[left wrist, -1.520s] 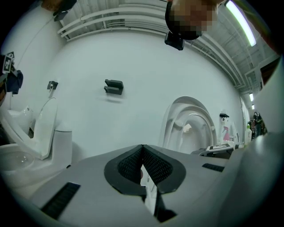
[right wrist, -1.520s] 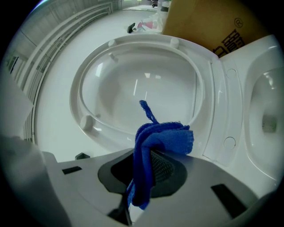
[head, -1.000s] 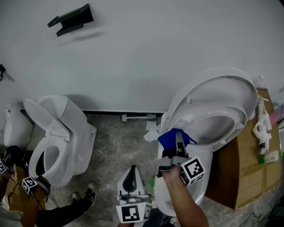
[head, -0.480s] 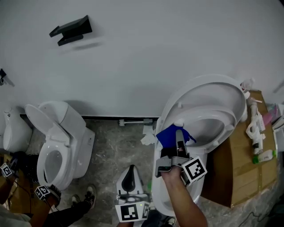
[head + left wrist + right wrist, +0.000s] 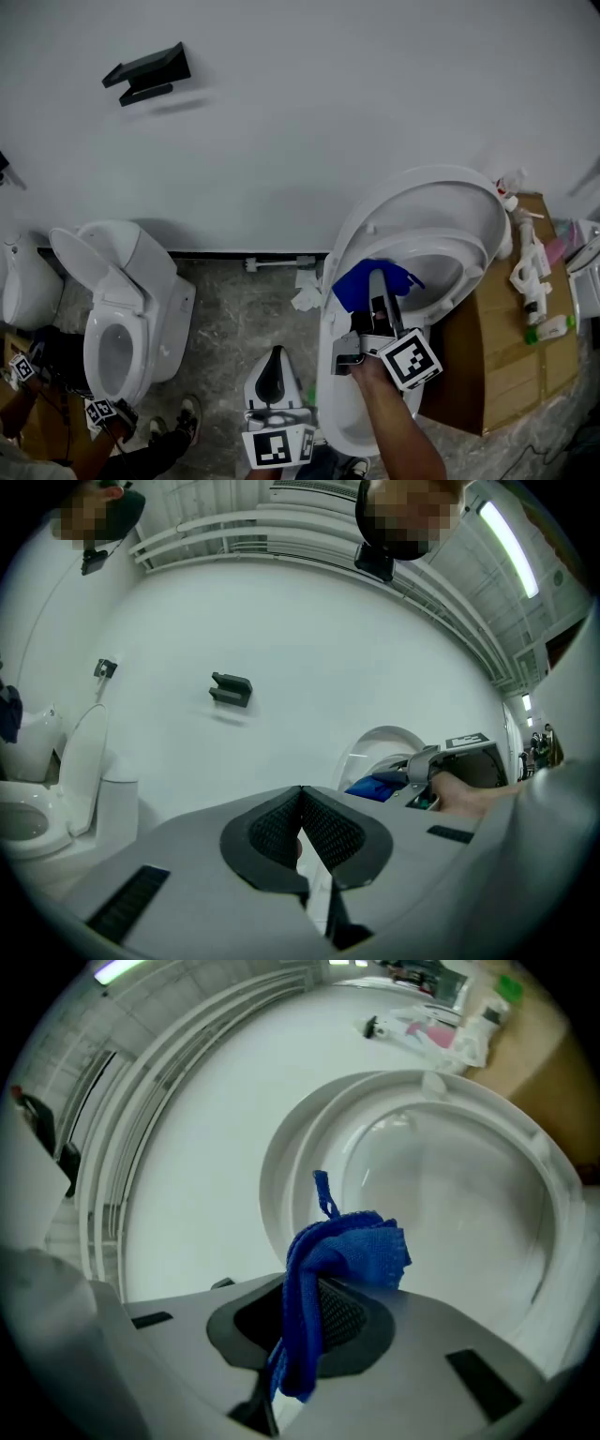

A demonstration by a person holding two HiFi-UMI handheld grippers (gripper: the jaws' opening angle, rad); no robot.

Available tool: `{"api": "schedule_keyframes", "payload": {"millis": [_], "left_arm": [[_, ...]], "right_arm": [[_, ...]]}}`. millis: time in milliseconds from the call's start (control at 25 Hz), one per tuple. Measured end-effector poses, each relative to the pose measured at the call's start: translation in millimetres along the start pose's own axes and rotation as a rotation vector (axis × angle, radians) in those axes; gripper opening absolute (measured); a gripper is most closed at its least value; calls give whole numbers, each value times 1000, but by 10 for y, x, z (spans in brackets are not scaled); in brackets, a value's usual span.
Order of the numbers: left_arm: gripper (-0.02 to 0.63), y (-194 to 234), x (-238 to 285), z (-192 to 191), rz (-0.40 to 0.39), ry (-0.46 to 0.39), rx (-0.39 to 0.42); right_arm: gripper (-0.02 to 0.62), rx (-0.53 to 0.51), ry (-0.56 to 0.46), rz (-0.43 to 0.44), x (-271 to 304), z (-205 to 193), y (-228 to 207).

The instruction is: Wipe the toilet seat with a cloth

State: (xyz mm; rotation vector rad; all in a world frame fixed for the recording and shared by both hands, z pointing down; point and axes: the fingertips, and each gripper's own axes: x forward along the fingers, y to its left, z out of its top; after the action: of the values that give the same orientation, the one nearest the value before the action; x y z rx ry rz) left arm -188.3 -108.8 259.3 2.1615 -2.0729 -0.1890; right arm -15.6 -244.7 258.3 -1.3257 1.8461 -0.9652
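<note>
The white toilet at the right has its lid [image 5: 427, 192] and seat [image 5: 473, 255] raised against the wall. My right gripper [image 5: 377, 284] is shut on a bunched blue cloth [image 5: 361, 281], which is held up in front of the seat's left part. In the right gripper view the blue cloth [image 5: 349, 1249] hangs over the right gripper [image 5: 314, 1314], with the seat ring [image 5: 555, 1206] behind it. Whether the cloth touches the seat I cannot tell. My left gripper [image 5: 275, 364] is shut and holds nothing, low and left of the toilet; the left gripper [image 5: 300, 829] faces the wall.
A second white toilet [image 5: 127, 300] stands at the left with its lid up. A black bracket [image 5: 145, 70] is fixed high on the wall. A cardboard box [image 5: 511, 361] with spray bottles [image 5: 525, 267] stands right of the toilet. Someone's shoes [image 5: 187, 417] are on the floor.
My right gripper has risen with the blue cloth and rolled a little, still in front of the raised seat. The left gripper has lifted slightly.
</note>
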Motion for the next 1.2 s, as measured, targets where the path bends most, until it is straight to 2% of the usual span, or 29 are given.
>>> {"api": "schedule_keyframes", "payload": {"millis": [120, 360, 440, 560, 720, 1040, 1200], "left_arm": [[15, -27, 46, 31, -13, -7, -8], [14, -167, 109, -6, -32, -5, -9], [15, -234, 122, -18, -30, -4, -8], [14, -372, 131, -25, -30, -1, 0], [15, -575, 153, -39, -23, 1, 7], [15, -1032, 205, -80, -15, -3, 11], [15, -1267, 223, -118, -20, -1, 14]], "right_arm": [[71, -225, 57, 10, 67, 79, 100], [71, -741, 146, -41, 99, 228, 144], [71, -875, 160, -36, 99, 241, 172], [71, -1013, 173, -26, 87, 295, 178], [71, -1088, 186, 7, 59, 447, 158], [71, -1105, 172, 44, -48, 901, 39], [71, -1074, 158, 40, -131, 1155, -92]]}}
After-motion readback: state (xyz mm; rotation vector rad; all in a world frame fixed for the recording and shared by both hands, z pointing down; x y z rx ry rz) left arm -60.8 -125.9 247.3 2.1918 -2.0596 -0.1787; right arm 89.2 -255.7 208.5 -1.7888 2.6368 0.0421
